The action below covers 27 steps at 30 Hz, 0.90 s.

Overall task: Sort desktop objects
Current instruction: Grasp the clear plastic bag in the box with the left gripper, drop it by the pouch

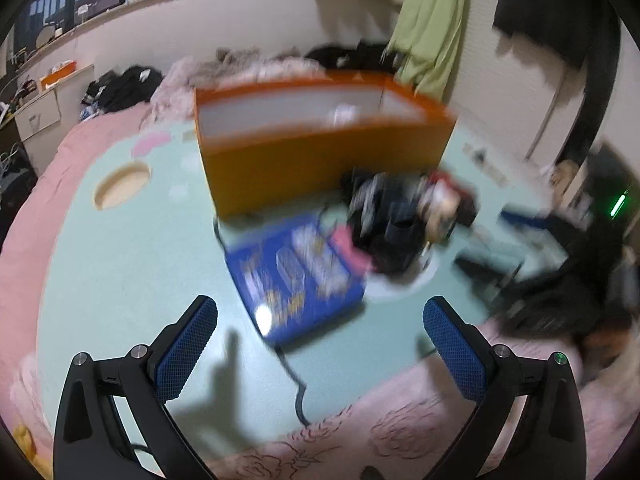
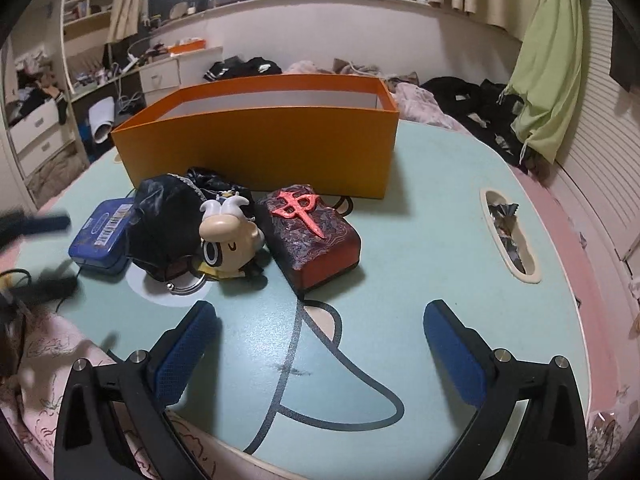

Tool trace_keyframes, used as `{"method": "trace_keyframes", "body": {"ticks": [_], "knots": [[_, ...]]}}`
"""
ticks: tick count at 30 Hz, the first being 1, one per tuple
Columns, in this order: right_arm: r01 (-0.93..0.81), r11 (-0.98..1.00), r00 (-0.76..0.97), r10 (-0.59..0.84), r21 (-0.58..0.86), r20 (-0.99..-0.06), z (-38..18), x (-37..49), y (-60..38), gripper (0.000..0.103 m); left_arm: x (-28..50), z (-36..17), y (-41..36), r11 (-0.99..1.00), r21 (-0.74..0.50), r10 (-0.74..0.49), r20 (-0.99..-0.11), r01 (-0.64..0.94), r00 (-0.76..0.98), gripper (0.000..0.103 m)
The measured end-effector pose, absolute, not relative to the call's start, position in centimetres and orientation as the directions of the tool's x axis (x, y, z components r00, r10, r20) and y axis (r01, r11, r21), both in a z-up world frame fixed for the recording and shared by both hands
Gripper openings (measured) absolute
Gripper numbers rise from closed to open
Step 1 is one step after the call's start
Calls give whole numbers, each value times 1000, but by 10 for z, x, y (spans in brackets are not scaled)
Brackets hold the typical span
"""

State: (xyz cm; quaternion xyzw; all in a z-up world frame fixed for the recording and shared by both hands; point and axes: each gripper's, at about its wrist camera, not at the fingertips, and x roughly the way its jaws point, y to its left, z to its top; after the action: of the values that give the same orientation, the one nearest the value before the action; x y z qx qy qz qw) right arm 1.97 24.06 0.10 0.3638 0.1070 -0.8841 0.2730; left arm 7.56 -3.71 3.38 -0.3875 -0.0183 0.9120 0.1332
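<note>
The pale green surface (image 2: 420,208) fills mid-frame, with the orange box (image 2: 260,156) open at upper centre. Below it cluster the red-and-black block (image 2: 316,240), dark pouch (image 2: 164,224), blue tin (image 2: 100,236) and cartoon figure (image 2: 228,240), all touching. Right claw (image 2: 320,320) and left claw (image 1: 320,316) gape wide, empty. Grabbing one crowded piece will likely drag its neighbours, the figure's ring especially.

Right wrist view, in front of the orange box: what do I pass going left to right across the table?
Blue tin → black pouch → cartoon figure keychain → red-and-black patterned box → slot in the table with wrappers in it.
</note>
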Motion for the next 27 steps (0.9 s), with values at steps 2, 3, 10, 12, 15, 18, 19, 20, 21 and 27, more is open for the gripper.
{"method": "trace_keyframes", "body": {"ticks": [2,3,10,12,15,18,19,20,21,27], "knots": [[564,-826,-583,-407,10,-703,1,22,237,103,71,64,-43,-951,-171,305,-645,-257,-701,103],[566,-824,-582,-408,10,-704,2,25,235,103,65,77,-44,-945,-181,325,-630,-274,-706,103],[571,-821,-582,-409,5,-702,2,28,232,103,-23,118,-4,-934,-120,312,-732,-336,-606,97],[573,-819,-582,-411,4,-702,2,29,231,103,-53,112,6,-934,-101,291,-772,-342,-566,89],[575,-818,-582,-413,5,-701,3,28,232,103,-100,93,16,-940,-131,276,-836,-315,-474,76],[578,-816,-581,-416,6,-700,3,27,232,103,-135,70,21,-947,-177,275,-877,-269,-393,70],[578,-816,-581,-416,6,-700,3,27,232,103,-147,62,24,-950,-177,265,-891,-256,-369,70],[578,-816,-581,-417,6,-699,3,27,232,103,-152,56,27,-952,-169,255,-898,-254,-359,70],[579,-815,-580,-418,6,-699,3,27,232,103,-157,51,31,-955,-159,243,-904,-252,-353,70],[582,-813,-581,-421,6,-697,2,27,230,103,-173,30,44,-959,-149,224,-919,-239,-325,38]]}}
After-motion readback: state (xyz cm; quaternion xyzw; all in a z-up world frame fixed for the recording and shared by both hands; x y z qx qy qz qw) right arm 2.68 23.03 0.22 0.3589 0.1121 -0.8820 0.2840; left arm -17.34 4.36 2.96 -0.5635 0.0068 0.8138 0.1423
